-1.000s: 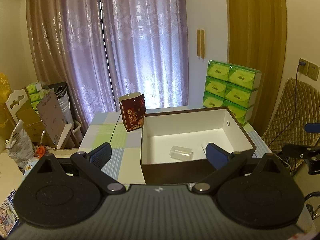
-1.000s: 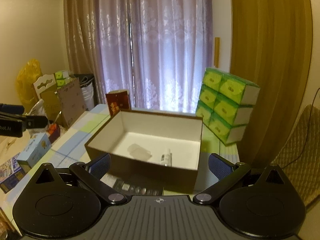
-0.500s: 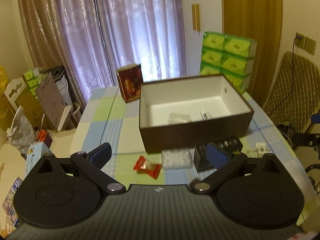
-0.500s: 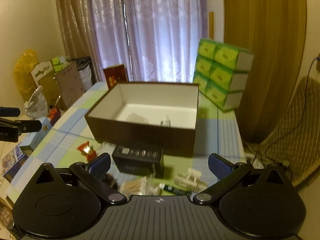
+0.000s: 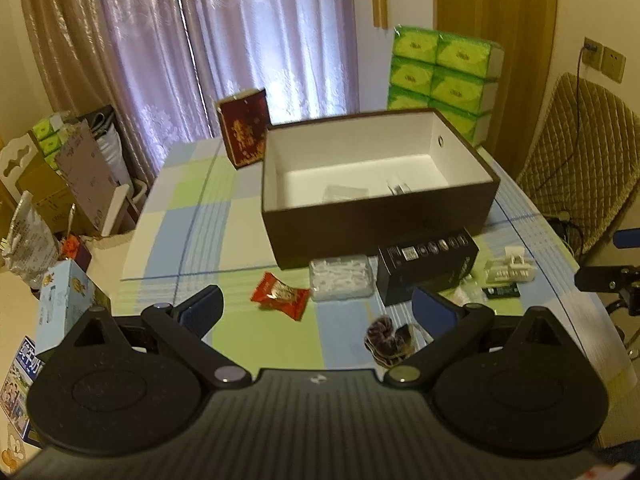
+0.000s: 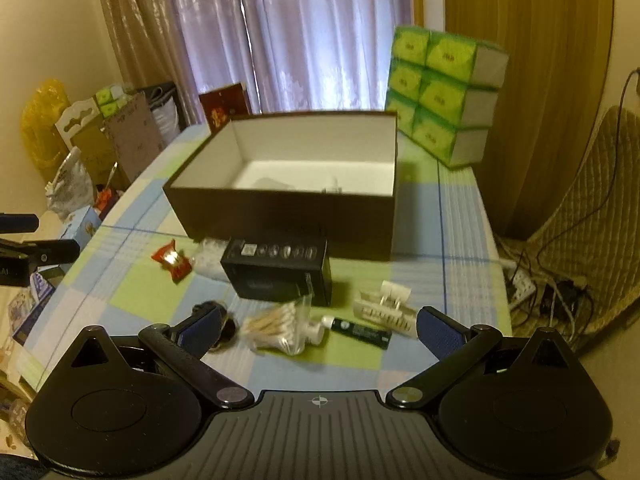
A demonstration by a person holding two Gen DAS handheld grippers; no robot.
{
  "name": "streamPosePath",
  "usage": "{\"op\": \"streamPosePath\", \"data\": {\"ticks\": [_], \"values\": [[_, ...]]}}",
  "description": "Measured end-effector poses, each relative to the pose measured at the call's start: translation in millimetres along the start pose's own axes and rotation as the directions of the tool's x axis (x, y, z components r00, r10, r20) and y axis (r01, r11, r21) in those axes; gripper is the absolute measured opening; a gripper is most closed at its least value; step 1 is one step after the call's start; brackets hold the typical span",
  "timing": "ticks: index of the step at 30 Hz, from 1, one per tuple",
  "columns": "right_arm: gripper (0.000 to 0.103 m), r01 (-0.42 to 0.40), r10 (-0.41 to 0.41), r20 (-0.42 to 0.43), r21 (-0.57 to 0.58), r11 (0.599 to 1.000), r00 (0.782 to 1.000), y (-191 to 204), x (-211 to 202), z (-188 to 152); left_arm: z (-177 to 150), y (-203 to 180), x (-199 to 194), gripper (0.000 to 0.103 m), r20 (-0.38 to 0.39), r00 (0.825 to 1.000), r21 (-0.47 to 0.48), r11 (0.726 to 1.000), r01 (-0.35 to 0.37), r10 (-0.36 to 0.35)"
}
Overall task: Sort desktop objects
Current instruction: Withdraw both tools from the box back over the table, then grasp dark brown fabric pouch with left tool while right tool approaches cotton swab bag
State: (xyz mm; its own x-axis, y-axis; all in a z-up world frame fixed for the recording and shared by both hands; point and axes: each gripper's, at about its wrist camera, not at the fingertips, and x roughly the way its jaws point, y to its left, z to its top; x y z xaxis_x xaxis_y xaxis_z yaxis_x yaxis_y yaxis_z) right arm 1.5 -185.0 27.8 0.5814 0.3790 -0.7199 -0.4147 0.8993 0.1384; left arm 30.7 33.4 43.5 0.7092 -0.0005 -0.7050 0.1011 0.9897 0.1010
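Observation:
A brown open box (image 5: 376, 216) (image 6: 280, 212) with a white inside sits mid-table and holds a clear cup and a small bottle. In front of it lie a red snack packet (image 5: 280, 296) (image 6: 172, 261), a clear swab case (image 5: 342, 282), a black carton (image 5: 428, 264) (image 6: 280, 272), a dark hair tie (image 5: 390, 340), a bag of cotton swabs (image 6: 280, 326), a black tube (image 6: 360, 330) and a white clip (image 6: 386, 306). My left gripper (image 5: 316, 312) hangs open above the near table. My right gripper (image 6: 318, 326) is open over the swab bag.
A red carton (image 5: 244, 134) stands behind the box at left. Stacked green tissue packs (image 5: 440, 76) (image 6: 444, 92) rise at the back right. A quilted chair (image 5: 584, 160) and cables are off the right edge; boxes and bags crowd the floor at left.
Both grippers have pulled back from the box and tilted down, so the loose items in front of it have come into view. Both stay open and hold nothing.

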Motion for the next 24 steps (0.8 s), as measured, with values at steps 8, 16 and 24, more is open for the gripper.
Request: {"op": "streamPosePath", "data": {"ticks": [8, 16, 24], "values": [[0.101, 0.006, -0.005, -0.054, 0.034, 0.999, 0.999, -3, 28, -8, -15, -10, 32, 0.098, -0.064, 0.997, 0.009, 0.999, 0.032, -0.031], [0.101, 0.001, 0.001, -0.110, 0.021, 1.000, 0.994, -2, 65, -21, -34, -20, 74, 0.094, -0.137, 0.988, 0.030, 0.996, 0.082, -0.078], [0.100, -0.033, 0.033, -0.132, 0.001, 0.999, 0.991, 5, 94, -34, -48, -30, 113, 0.090, -0.188, 0.975, 0.048, 0.990, 0.134, -0.123]]}}
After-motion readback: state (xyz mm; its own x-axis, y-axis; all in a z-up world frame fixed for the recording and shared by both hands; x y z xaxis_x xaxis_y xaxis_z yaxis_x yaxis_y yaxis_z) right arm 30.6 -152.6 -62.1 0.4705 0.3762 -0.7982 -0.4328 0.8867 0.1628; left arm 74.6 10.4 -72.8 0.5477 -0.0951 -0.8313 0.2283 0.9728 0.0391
